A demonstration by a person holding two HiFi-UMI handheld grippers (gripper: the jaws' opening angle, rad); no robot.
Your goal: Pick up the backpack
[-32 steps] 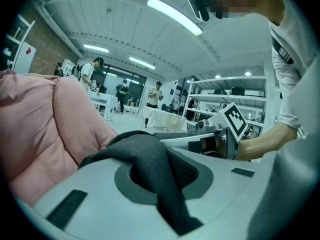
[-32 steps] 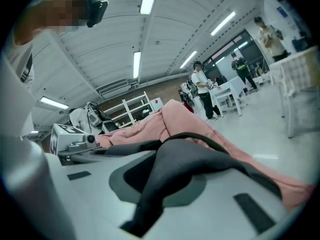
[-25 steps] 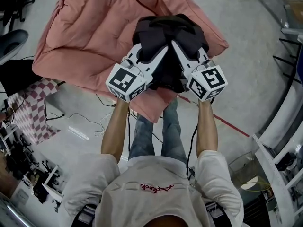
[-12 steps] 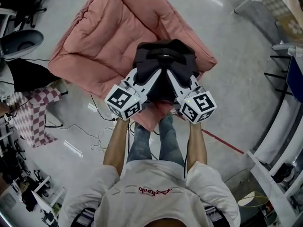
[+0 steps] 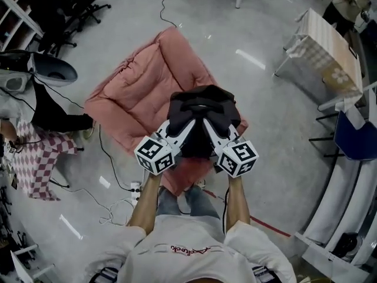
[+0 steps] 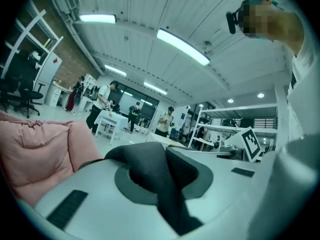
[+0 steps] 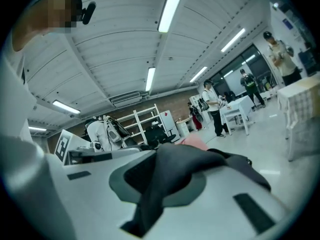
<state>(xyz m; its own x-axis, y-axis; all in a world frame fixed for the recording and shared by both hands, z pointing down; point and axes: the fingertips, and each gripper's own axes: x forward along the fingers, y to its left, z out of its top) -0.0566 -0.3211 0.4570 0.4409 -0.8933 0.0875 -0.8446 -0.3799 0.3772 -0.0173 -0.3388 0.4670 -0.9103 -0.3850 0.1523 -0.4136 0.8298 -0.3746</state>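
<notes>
The black backpack (image 5: pixel 201 106) hangs in the air over a pink cushion (image 5: pixel 132 96) that lies on the floor. Both grippers hold it from the near side, side by side. My left gripper (image 5: pixel 180 124) is shut on a black strap (image 6: pixel 152 176) of the backpack, which runs up between its grey jaws. My right gripper (image 5: pixel 218 126) is shut on another black strap (image 7: pixel 167 179) in the same way. In both gripper views the jaws point about level across the room. The backpack's underside is hidden.
A table with a patterned cloth (image 5: pixel 327 47) stands at the far right, with a blue chair (image 5: pixel 356 135) nearer. Office chairs (image 5: pixel 73 7) are at the far left. Cables (image 5: pixel 121 196) and a checked cloth (image 5: pixel 36 158) lie on the floor. People stand far off (image 6: pixel 102 106).
Both grippers have risen together with the backpack. The cushion and floor now look smaller and farther below. The grips on the straps are unchanged.
</notes>
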